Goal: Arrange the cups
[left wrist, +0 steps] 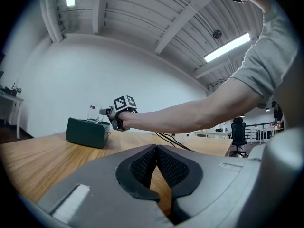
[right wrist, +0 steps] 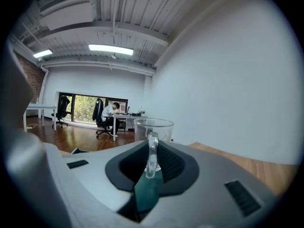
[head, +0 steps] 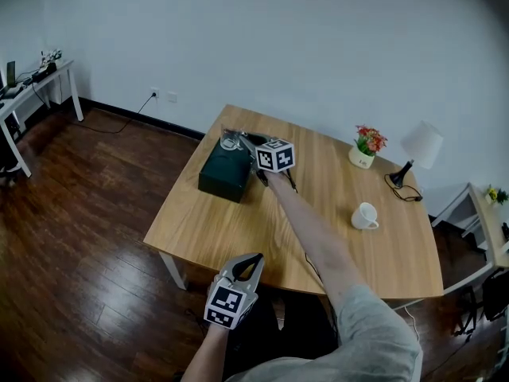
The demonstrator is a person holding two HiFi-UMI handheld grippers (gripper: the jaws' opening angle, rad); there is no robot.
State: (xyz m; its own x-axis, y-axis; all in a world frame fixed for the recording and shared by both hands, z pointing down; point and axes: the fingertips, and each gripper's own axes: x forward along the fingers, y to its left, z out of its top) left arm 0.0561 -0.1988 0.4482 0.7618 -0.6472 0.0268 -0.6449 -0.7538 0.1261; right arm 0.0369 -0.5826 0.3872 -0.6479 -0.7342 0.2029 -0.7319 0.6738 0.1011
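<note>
The tabletop (head: pixel 238 229) bears a green box (head: pixel 227 173) at its far left. The left claw (left wrist: pixel 156 148) is pressed together, empty, above the near edge. The right claw (right wrist: pixel 152 163) pinches the handle of a glass (right wrist: pixel 153 127) atop the box. A white cup (head: pixel 365 216) stands well apart, rightward.

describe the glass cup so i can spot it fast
On the light wooden table, find the dark green box near its far left corner. The clear glass cup with a handle stands on top of it, handle between the fingers of the right gripper; unlike the white ceramic mug down on the tabletop, it is see-through and raised.
</note>
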